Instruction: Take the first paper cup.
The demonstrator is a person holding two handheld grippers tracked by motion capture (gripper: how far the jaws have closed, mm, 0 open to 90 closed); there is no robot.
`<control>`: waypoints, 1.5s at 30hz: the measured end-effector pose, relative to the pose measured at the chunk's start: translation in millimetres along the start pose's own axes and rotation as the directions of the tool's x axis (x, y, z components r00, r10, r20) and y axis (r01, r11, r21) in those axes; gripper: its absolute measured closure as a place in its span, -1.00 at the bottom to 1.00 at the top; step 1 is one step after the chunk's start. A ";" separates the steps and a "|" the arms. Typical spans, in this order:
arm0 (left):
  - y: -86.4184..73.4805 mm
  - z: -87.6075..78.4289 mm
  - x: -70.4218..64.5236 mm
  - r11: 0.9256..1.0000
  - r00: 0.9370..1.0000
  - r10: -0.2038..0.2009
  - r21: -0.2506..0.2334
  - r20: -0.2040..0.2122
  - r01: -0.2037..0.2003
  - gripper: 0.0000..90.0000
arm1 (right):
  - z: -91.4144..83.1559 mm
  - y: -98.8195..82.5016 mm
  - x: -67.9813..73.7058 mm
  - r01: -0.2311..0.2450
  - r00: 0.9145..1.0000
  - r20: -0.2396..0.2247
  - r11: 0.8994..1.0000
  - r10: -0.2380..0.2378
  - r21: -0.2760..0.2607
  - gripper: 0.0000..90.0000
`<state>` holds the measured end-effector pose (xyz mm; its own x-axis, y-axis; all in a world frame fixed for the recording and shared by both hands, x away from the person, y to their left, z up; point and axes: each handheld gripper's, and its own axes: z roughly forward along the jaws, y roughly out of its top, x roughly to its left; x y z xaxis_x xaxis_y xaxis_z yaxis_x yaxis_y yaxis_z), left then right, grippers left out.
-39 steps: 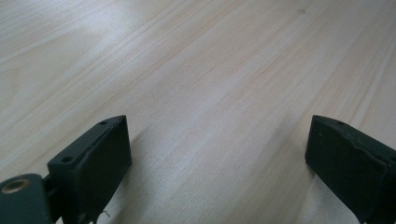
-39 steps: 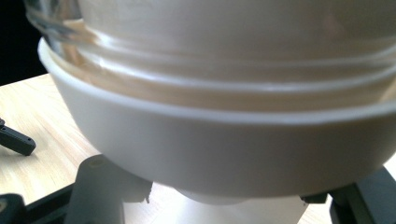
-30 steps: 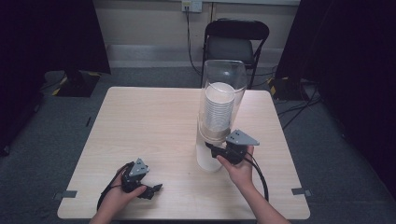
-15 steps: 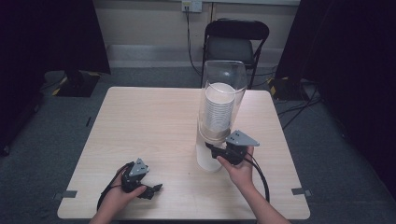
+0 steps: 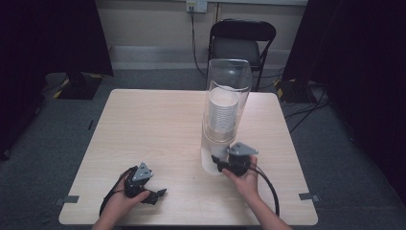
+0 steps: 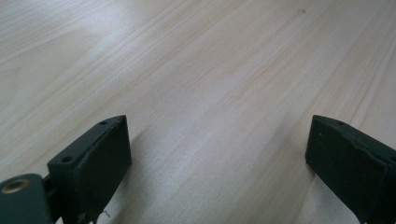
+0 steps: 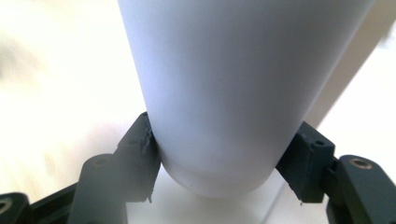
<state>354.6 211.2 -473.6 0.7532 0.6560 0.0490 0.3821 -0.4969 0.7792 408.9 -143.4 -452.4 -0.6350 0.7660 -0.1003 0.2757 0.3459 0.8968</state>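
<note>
Cup point(image 7: 219, 93), white, sits clamped near its base between the right tool's point(image 5: 221, 164) jaws, under the clear dispenser tube point(image 5: 225, 103) right of centre on the bench point(image 5: 153, 124). Left tool point(image 5: 155, 194) rests near-left, jaws apart.

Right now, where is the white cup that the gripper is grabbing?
In the high view the white cup sits under the clear cup dispenser, right of the table's middle, with the right gripper shut around its bottom end.
</note>
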 end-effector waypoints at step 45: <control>18.2 -11.8 -1.1 0.989 0.989 -0.135 -0.054 0.056 0.138 -0.53 | -36.6 -9.9 31.9 0.131 0.963 -0.234 0.991 -0.134 -0.029 -0.21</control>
<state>354.4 208.1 -452.1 0.7232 0.6845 -0.0920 0.4533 -0.3699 0.8110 359.5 -142.3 -448.7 -0.8172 0.5645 -0.1164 0.1691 0.4279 0.8879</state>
